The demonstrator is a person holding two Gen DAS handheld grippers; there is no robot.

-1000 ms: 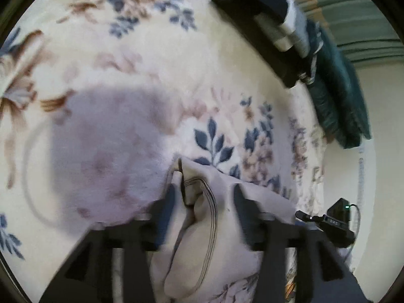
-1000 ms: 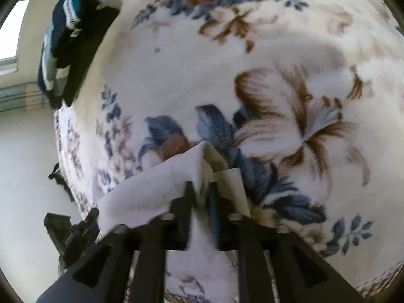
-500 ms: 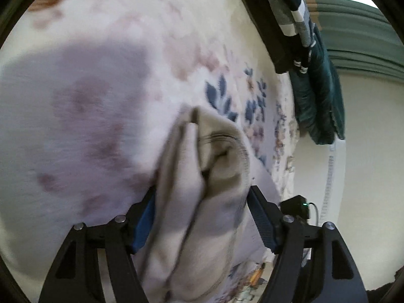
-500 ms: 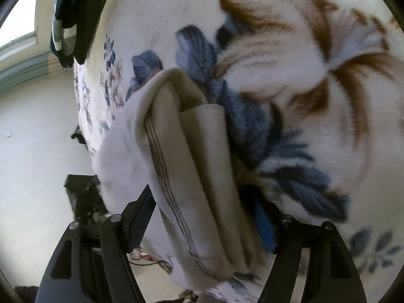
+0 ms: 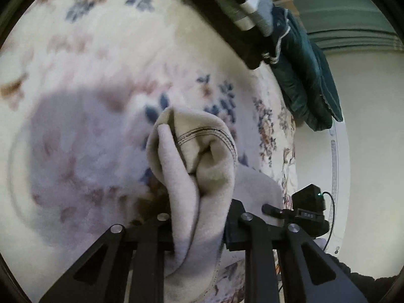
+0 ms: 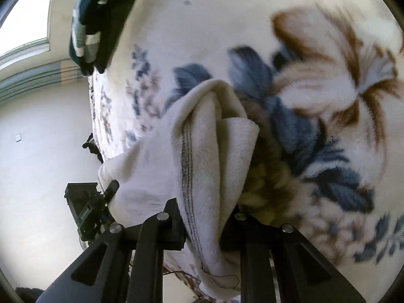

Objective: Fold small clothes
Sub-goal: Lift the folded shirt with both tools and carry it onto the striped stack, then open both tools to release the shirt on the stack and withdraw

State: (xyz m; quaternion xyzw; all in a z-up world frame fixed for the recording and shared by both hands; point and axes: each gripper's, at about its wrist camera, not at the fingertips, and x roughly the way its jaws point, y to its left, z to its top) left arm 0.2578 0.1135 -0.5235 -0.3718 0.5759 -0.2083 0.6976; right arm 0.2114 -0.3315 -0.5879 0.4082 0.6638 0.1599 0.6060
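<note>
Cream fleece garment (image 5: 202,176) is bunched between the fingers of both your grippers, lifted at each end above the floral blanket (image 5: 88,63). Your left gripper (image 5: 199,217) has its jaws closing on a thick fold of the fleece, the cloth filling the gap from pad to pad and rising ahead of the fingers in a rounded hump, a dark stitched hem curving over its top. Your right gripper (image 6: 204,214) is likewise closing its jaws on the other bunched end (image 6: 209,151); there a double line of dark stitching runs down the fold toward the pads, and a loose edge with a stray thread hangs below the fingers.

Beyond the cloth, the blanket spreads under both views, cream plush with blue leaves and brown blossoms. In the left view a grey shadow lies on it to the left of the garment. At the far edge of the blanket sits a stack of folded clothes (image 5: 252,7), dark with white and grey stripes, and a dark teal quilted item (image 5: 308,80) hangs just beside it. A black device (image 5: 308,207) with a small green light stands off the blanket's edge, against a pale wall.
</note>
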